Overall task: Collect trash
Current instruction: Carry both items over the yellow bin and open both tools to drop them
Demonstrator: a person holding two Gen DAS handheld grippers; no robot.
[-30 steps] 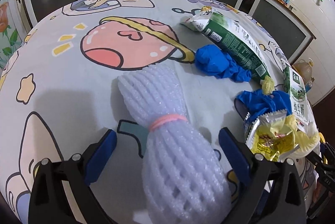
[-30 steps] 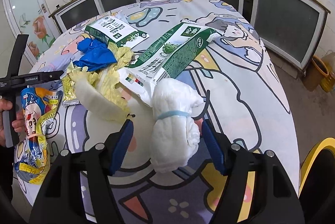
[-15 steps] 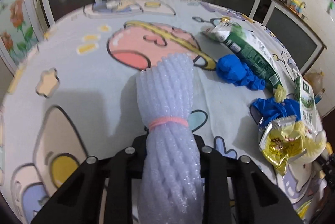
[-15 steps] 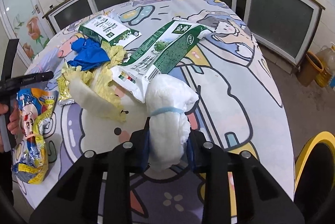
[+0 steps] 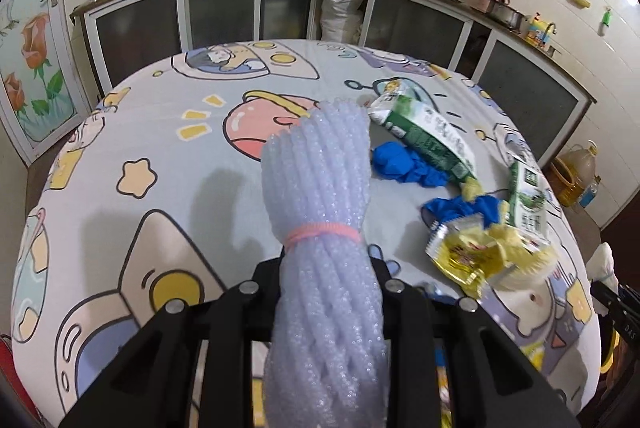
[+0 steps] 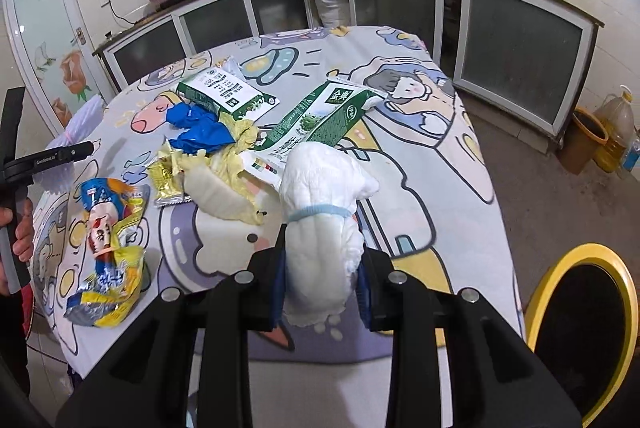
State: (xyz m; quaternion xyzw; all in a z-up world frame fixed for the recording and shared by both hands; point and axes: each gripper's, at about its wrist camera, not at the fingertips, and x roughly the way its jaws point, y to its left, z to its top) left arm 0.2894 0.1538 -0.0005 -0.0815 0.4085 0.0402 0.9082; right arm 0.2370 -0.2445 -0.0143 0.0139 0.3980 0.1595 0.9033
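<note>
Two pieces of trash are leaving the tabletop [image 5: 132,132] at once. We are pinching the foam net bundle [image 5: 320,196] in the left hand-held gripper [image 5: 326,276] and the white wad [image 6: 324,204] in the right hand-held gripper [image 6: 322,276], each below its rubber band, probably so it stays bunched. Cartons, blue gloves [image 6: 200,132] and wrappers are lying at ten o'clock of the wad. At four o'clock a yellow-rimmed bin [image 6: 580,308] is showing, partly cut off; the pads are mostly hidden.
</note>
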